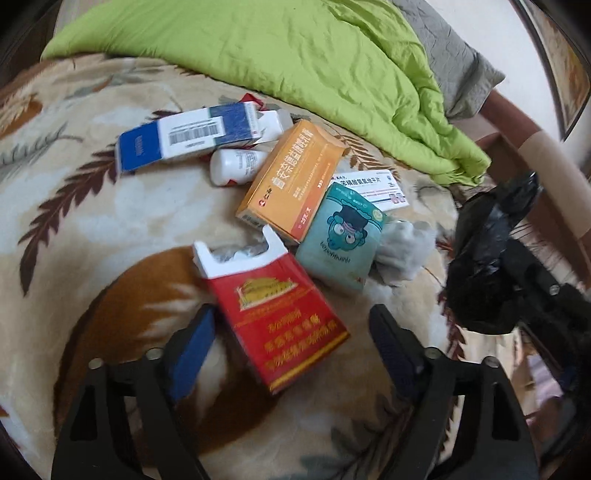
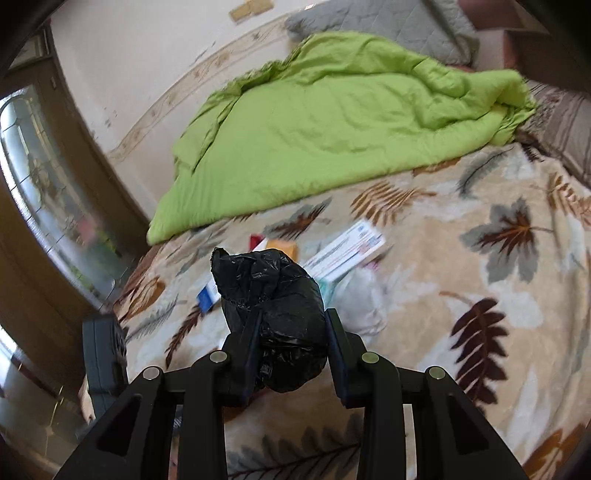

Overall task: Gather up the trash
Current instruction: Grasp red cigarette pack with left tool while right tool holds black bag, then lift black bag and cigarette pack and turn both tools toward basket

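A pile of trash lies on the leaf-patterned blanket point(image 1: 74, 229). A red cigarette pack point(image 1: 273, 317) with an open top lies between the fingers of my left gripper point(image 1: 291, 325), which is open around its lower end. Behind it lie an orange box point(image 1: 291, 177), a teal tissue pack point(image 1: 340, 236), crumpled tissue point(image 1: 406, 251), a white bottle point(image 1: 236, 166), a blue-and-white box point(image 1: 184, 136) and a white medicine box point(image 1: 373, 188). My right gripper point(image 2: 293, 332) is shut on a bunched black trash bag point(image 2: 277, 306), also visible in the left wrist view point(image 1: 487, 258).
A green quilt point(image 2: 332, 125) lies bunched across the back of the bed, with a grey pillow point(image 2: 388, 22) behind it. A wall and a glass-panelled door point(image 2: 44, 184) stand to the left. A wooden bed frame point(image 1: 517, 122) runs along the right.
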Action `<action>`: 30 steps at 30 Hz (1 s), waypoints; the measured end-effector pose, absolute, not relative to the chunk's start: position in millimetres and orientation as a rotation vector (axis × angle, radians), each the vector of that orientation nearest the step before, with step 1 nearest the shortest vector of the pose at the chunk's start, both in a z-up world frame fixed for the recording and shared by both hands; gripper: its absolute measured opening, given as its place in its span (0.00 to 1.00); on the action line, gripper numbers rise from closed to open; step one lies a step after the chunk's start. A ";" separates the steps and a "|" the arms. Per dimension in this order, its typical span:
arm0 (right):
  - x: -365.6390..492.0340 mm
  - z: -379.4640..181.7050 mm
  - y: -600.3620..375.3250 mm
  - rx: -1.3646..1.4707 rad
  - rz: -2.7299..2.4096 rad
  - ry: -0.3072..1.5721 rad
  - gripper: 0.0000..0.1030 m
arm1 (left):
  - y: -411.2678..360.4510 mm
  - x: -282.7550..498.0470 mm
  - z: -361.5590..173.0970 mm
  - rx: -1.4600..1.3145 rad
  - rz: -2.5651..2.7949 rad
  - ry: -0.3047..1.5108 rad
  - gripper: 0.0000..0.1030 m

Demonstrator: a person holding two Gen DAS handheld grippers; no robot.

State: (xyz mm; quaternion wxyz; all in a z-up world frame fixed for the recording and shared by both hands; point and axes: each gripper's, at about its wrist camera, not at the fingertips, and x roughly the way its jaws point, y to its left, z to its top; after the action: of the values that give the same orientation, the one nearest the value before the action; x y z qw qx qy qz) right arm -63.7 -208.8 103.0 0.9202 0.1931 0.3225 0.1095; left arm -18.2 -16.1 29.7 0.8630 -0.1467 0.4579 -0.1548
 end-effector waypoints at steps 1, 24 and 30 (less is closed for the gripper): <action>-62.8 103.3 -211.9 0.405 0.210 0.657 0.35 | -23.8 -15.5 28.9 -0.244 -0.301 0.959 0.81; -60.2 99.8 -204.9 0.355 0.211 0.687 0.35 | -6.3 -45.3 69.5 -0.093 -0.220 0.688 0.63; -58.5 97.2 -206.6 0.351 0.189 0.698 0.35 | -11.6 -44.8 68.8 -0.052 -0.211 0.684 0.63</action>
State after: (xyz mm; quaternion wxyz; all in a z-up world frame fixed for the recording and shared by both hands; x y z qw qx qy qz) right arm -58.5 -206.6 97.2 0.9204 0.1708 0.3395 0.0919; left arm -44.8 -11.6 68.8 0.9364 -0.0252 0.3345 -0.1032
